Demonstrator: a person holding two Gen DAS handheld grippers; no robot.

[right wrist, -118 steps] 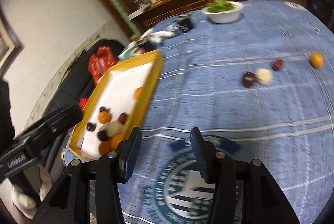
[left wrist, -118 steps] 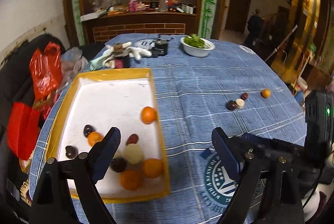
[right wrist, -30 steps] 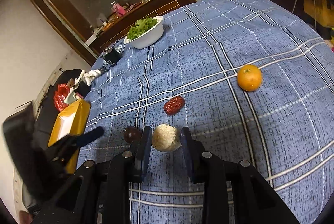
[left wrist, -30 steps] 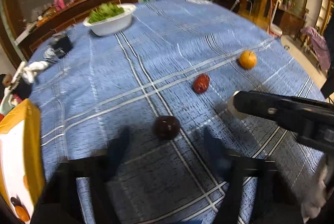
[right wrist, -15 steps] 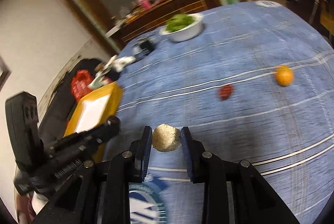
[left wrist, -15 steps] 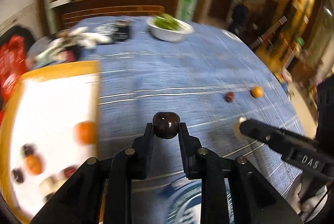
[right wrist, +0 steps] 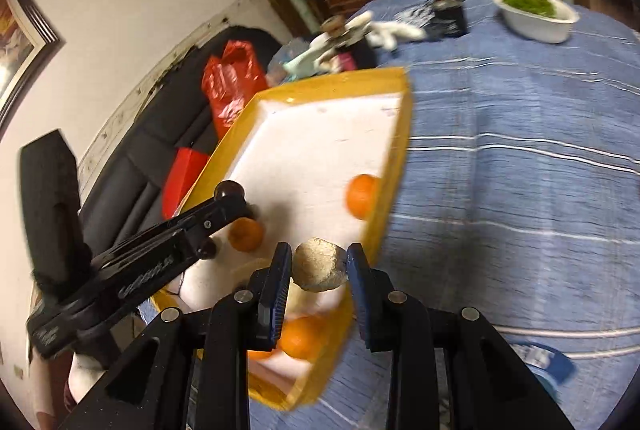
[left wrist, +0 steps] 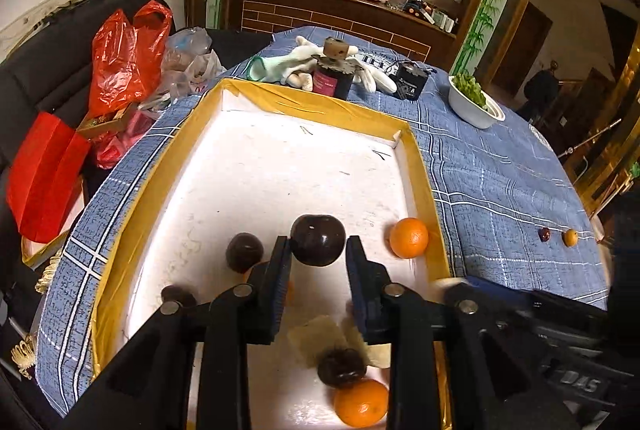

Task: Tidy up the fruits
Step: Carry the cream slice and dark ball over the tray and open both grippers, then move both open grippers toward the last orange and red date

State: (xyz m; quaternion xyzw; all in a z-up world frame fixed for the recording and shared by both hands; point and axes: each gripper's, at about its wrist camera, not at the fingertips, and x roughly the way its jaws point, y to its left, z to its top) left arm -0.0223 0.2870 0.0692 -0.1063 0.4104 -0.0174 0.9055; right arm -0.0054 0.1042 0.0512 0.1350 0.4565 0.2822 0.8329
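My left gripper [left wrist: 318, 258] hides part of the orange mandarin [left wrist: 289, 289] behind its left finger and the edge of the pale yellowish fruit [left wrist: 320, 338] under it. In my right wrist view the blue checked tablecloth [right wrist: 520, 149] and the yellow-rimmed white tray [right wrist: 320, 153] smear with blur, and the tray's near corner sits behind my fingers. Two tiny fruits [left wrist: 545, 234] far across the table are too small to identify. Whether my left pads touch the dark round plum [left wrist: 317, 240], I cannot tell.

The tray's [left wrist: 416, 157] far half lay bare and passable; fruit crowded its near end, an orange [left wrist: 409, 238] hugging the right wall.
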